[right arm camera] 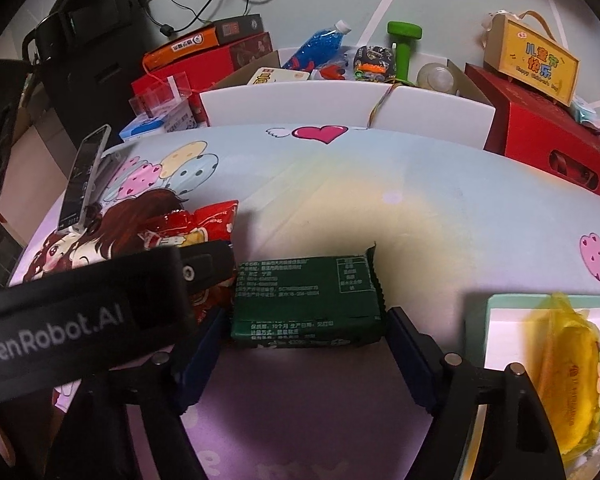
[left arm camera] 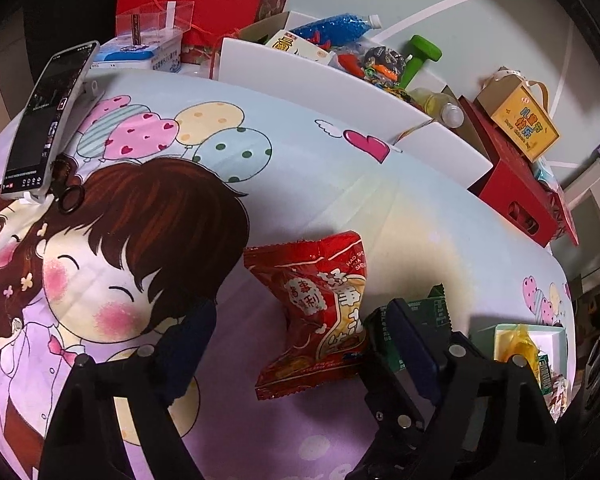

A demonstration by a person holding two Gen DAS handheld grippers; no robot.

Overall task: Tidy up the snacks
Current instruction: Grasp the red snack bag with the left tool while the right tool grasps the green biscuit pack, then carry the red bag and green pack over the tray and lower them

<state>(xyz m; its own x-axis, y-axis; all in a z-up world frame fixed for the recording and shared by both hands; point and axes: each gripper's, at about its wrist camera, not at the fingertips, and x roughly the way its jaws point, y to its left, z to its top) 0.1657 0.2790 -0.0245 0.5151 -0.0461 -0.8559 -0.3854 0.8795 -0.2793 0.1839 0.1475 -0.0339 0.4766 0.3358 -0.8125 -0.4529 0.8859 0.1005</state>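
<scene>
A red snack bag [left arm camera: 312, 312] lies on the cartoon-print cloth [left arm camera: 340, 184], between the wide-apart fingers of my left gripper [left arm camera: 296, 336], which is open and not pinching it. A dark green snack packet [right arm camera: 306, 300] lies flat, printed back up, between the pads of my right gripper [right arm camera: 306, 320]. That gripper is open, with its pads close to both ends of the packet. The left gripper's black body [right arm camera: 80, 312] sits just left of the packet and covers part of the red bag [right arm camera: 196, 228]. A teal-rimmed box [right arm camera: 500, 304] at the right holds a yellow packet [right arm camera: 568, 380].
A phone on a stand [right arm camera: 84, 180] stands at the cloth's left edge. White panels [right arm camera: 340, 104] line the far edge, with a cardboard box of toys and bottles behind them. Red boxes [right arm camera: 548, 144] and a yellow gift box [right arm camera: 536, 60] crowd the far right.
</scene>
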